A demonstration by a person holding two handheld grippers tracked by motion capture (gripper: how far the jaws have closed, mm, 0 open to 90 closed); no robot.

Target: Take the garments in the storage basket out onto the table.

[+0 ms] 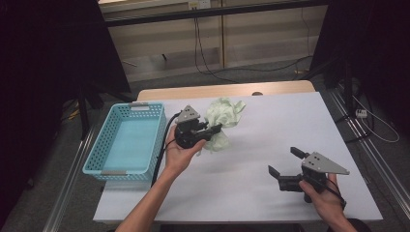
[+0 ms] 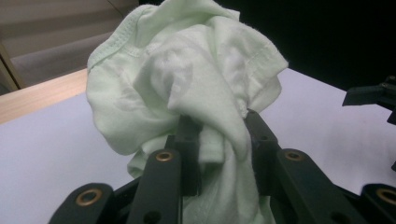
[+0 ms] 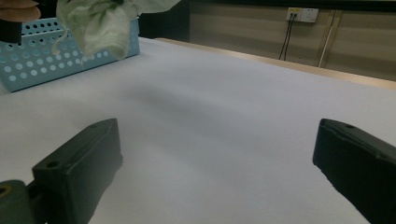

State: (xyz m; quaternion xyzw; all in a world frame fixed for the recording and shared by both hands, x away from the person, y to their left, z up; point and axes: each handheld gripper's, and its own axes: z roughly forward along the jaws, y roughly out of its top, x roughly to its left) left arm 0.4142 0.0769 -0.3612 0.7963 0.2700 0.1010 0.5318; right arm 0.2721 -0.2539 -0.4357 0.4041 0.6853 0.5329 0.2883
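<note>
A crumpled pale green cloth [image 1: 225, 115] hangs bunched from my left gripper [image 1: 216, 129], which is shut on it just right of the basket. In the left gripper view the cloth [image 2: 187, 79] bulges up over both black jaws of my left gripper [image 2: 219, 128], a fold pinched between them. The right gripper view shows the cloth [image 3: 98, 23] dangling above the white table. My right gripper [image 1: 284, 161] rests low at the table's near right, open, with nothing between its jaws [image 3: 217, 140].
A light blue perforated basket [image 1: 104, 140] stands at the table's left side, seen also in the right gripper view [image 3: 28, 70]. The white table top [image 1: 270, 125] ends in a wooden strip at the far edge. Cables lie on the floor beyond.
</note>
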